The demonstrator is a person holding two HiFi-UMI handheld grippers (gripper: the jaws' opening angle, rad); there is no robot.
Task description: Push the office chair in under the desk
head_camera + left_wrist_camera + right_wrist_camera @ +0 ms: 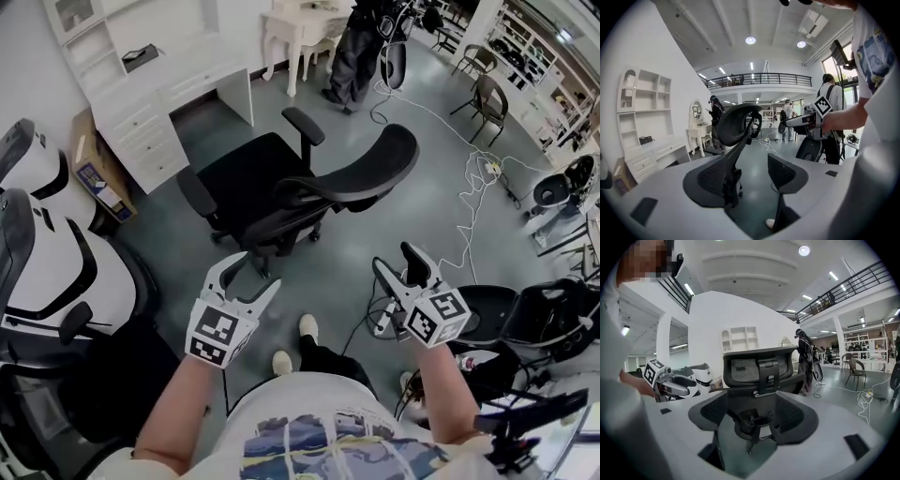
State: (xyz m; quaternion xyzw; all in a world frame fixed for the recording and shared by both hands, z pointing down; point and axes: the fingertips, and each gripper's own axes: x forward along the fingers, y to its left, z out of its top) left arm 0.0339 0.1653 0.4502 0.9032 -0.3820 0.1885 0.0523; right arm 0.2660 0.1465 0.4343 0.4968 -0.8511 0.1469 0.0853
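The black office chair (300,183) stands on the grey floor in the middle of the head view. Its curved mesh backrest (370,169) faces me and its seat points toward the white desk (178,84) at the upper left, a short gap away from the desk's knee space. My left gripper (246,278) hovers open below the chair, apart from it. To its right my right gripper (396,260) is open too, just short of the backrest. The left gripper view shows the chair (738,124) from the side beyond the empty jaws (750,178). The right gripper view shows the backrest (759,366) straight ahead.
White-and-black chairs (37,253) crowd the left edge. A cardboard box (98,173) leans beside the desk drawers. A person (356,47) stands near a white dressing table (300,28) at the back. Cables (469,187) trail across the floor on the right, near more black chairs (525,319).
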